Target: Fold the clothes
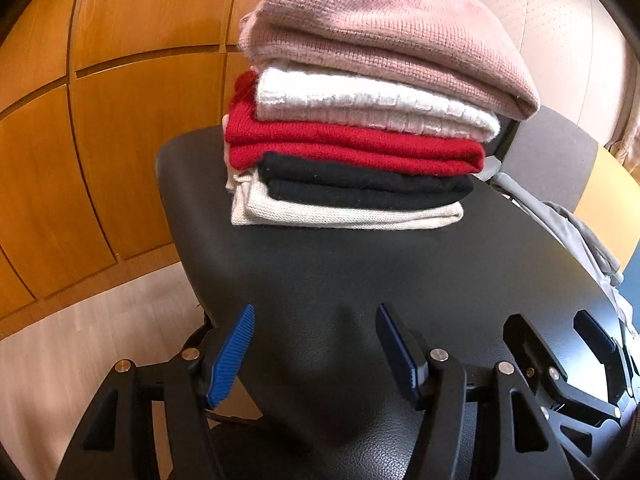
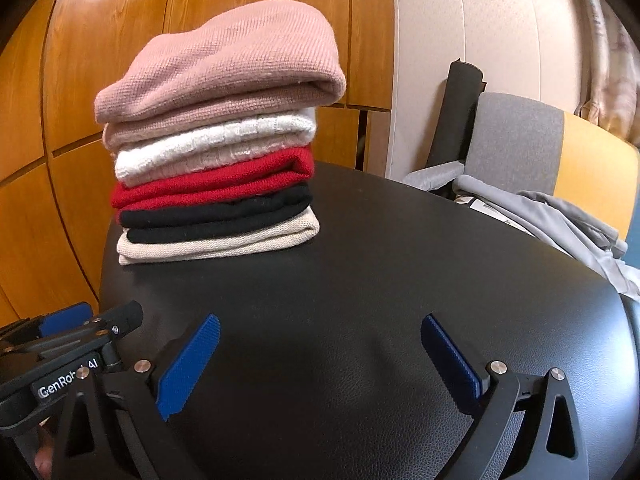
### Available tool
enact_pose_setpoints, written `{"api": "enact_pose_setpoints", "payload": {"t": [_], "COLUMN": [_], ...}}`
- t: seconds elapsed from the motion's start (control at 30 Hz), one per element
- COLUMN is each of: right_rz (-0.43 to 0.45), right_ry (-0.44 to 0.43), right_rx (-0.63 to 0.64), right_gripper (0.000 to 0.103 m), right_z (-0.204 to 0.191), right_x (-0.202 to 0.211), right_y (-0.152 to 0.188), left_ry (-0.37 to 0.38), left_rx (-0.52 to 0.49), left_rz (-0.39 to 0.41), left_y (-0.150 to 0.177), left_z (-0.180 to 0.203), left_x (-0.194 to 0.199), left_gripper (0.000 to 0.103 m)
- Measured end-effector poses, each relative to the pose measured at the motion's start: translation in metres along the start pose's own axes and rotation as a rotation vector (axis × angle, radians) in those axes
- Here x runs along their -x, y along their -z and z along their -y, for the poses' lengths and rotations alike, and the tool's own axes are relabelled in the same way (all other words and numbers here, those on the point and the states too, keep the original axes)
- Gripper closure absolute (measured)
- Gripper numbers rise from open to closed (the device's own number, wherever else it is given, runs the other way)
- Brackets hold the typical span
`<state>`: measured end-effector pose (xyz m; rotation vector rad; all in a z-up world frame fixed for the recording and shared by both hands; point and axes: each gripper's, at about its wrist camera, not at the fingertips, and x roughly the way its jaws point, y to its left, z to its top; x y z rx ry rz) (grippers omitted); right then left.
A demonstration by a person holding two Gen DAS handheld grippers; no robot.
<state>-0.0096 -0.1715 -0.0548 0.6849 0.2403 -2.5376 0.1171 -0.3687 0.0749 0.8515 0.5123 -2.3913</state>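
Note:
A stack of folded knitwear stands at the far side of a black leather table point(image 1: 340, 280) point(image 2: 380, 280). From the top: a pink sweater point(image 1: 384, 28) point(image 2: 224, 68), a white one point(image 1: 372, 104) point(image 2: 212, 148), a red one point(image 1: 352, 148) point(image 2: 216, 184), a black one point(image 1: 360, 184) point(image 2: 212, 216) and a beige one point(image 1: 344, 212) point(image 2: 216, 244). My left gripper point(image 1: 316, 316) is open and empty, near the table's front edge. My right gripper point(image 2: 320, 328) is open and empty beside it; it also shows at the lower right of the left wrist view point(image 1: 560, 328). Both are well short of the stack.
A loose grey garment point(image 2: 560, 224) point(image 1: 580, 232) lies over the table's right edge. A grey and yellow chair point(image 2: 540, 152) stands behind it. Wooden wall panels point(image 1: 100, 140) are behind and to the left. A pale wood floor point(image 1: 80, 352) lies below on the left.

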Motion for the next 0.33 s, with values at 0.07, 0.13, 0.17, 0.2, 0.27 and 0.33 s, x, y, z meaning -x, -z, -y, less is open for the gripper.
{"api": "enact_pose_setpoints", "payload": {"t": [0.07, 0.13, 0.17, 0.2, 0.27, 0.33], "right_rz": [-0.002, -0.006, -0.008, -0.010, -0.011, -0.011], "right_ry": [-0.003, -0.005, -0.006, -0.007, -0.007, -0.008], "right_rx": [-0.005, -0.013, -0.017, -0.021, -0.028, -0.030], "right_gripper": [0.001, 0.001, 0.001, 0.001, 0.001, 0.001], "right_z": [0.0010, 0.0025, 0.0033, 0.0041, 0.0054, 0.0062], "right_x": [-0.0002, -0.0010, -0.0012, -0.0015, -0.0017, -0.0014], "right_y": [0.0002, 0.0003, 0.0004, 0.0005, 0.0006, 0.0008], "left_ry": [-0.004, -0.011, -0.013, -0.017, -0.024, -0.030], "left_rx": [-0.001, 0.000, 0.001, 0.002, 0.003, -0.003], "left_rz": [0.001, 0.004, 0.006, 0.008, 0.014, 0.021], "left_y": [0.0005, 0.0005, 0.0003, 0.0002, 0.0003, 0.0005], "left_z": [0.0018, 0.0021, 0.0021, 0.0021, 0.0025, 0.0034], "left_x": [-0.0002, -0.0003, -0.0003, -0.0002, 0.0001, 0.0008], "left_gripper": [0.039, 0.039, 0.039, 0.039, 0.039, 0.040]}}
